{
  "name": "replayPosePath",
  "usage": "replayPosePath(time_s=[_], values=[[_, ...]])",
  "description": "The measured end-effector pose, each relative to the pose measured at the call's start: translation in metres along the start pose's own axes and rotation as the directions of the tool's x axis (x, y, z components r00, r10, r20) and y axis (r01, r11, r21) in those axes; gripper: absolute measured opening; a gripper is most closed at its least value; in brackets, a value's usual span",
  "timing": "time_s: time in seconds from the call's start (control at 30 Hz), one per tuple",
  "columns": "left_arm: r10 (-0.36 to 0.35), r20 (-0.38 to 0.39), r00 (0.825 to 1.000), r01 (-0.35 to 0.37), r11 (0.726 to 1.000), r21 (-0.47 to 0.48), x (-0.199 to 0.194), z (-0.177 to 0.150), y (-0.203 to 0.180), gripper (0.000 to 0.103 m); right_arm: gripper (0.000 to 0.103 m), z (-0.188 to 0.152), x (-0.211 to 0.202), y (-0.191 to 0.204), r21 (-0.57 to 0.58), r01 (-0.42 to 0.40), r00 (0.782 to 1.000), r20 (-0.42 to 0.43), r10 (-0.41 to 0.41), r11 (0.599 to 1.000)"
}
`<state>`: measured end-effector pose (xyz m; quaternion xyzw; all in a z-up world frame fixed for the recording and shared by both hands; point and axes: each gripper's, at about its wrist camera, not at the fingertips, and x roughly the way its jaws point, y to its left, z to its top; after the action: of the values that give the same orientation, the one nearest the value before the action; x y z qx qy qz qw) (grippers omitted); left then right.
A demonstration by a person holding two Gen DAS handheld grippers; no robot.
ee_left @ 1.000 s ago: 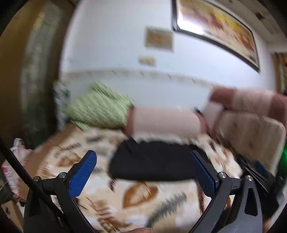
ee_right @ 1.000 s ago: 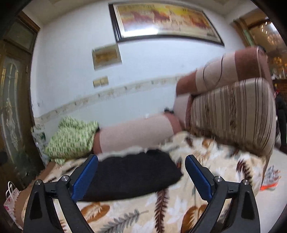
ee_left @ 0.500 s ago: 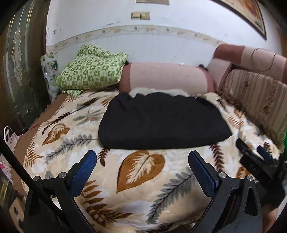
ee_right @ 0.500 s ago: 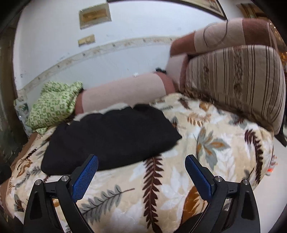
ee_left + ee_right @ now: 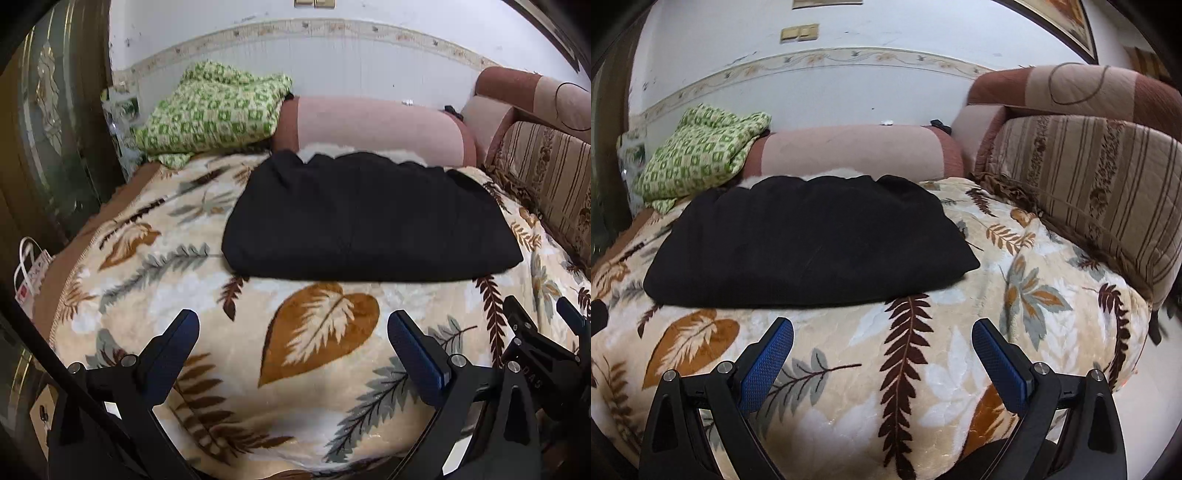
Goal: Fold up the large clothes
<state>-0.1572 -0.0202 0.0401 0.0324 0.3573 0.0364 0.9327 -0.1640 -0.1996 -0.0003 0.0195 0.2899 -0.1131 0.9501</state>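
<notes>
Apparently the folding is already lying well advanced: the large black fabric garment (image 5: pixel 365 218) is resting as a compact, flat, roughly rectangular bundle on the leaf-patterned plush blanket (image 5: pixel 321 332), its far edge just against the pink cylindrical bolster (image 5: pixel 373 125), though whether another fold is wanted I am only guessing. Both the left gripper (image 5: pixel 293 332) and the right gripper (image 5: pixel 882 339) are hovering over bare blanket short of the garment's near edge, blue-padded jaws spread wide and gripping nothing.
</notes>
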Motion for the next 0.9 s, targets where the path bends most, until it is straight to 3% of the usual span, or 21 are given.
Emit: replayPosePath(time_s=[0.47,0.67,0.9], values=[[-0.009,-0.064,0.998,0.007,0.999,-0.032,0.018,-0.003,0.007,0.102,0.099,-0.005,0.012,0.017,-0.066,0.004,0.999,-0.045,-0.007,0.998],[-0.007,-0.064,0.998,0.005,0.999,-0.034,0.020,-0.003,0.008,0.102,0.099,-0.005,0.014,0.013,-0.065,0.019,0.999,-0.046,-0.022,0.998],[-0.017,-0.068,0.998,0.014,0.999,-0.044,0.022,-0.004,0.008,0.102,0.099,-0.010,0.025,0.010,-0.058,0.020,0.994,-0.105,-0.026,0.998]])
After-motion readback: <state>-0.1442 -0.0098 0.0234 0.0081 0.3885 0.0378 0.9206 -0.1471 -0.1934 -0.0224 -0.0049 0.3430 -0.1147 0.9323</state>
